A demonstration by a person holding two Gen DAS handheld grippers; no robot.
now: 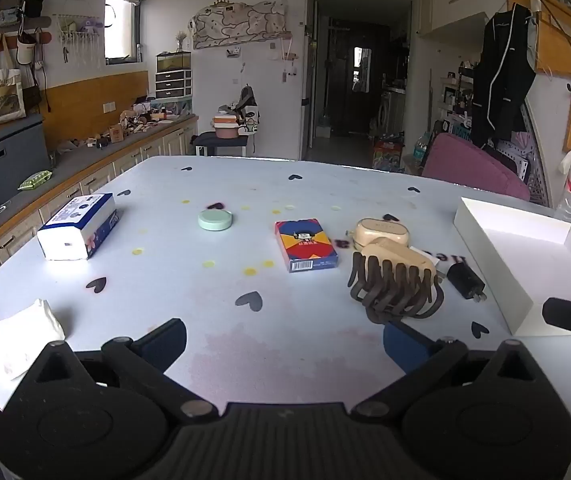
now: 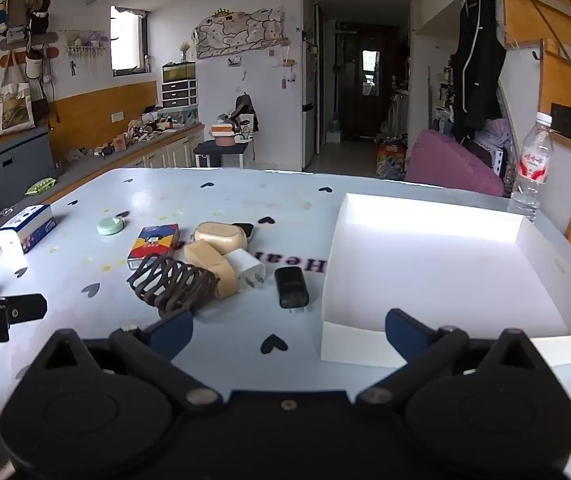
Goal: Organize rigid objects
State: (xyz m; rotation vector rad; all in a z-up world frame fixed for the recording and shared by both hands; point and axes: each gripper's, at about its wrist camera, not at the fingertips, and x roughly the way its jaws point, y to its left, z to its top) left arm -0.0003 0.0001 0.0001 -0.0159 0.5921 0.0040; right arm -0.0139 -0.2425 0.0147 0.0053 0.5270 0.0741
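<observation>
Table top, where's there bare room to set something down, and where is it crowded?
The white tray is bare inside. Open table lies between the tissue box and the card box, around the green tin. Crowded: hair claw, beige cases and chargers beside the tray.

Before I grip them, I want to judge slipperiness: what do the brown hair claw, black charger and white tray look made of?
Brown hair claw clip: likely matte plastic, dull curved teeth without glare.
Black charger plug: smooth hard plastic with faint sheen, metal prongs.
White shallow tray: probably matte cardboard, thin straight walls with sharp folded corners.
</observation>
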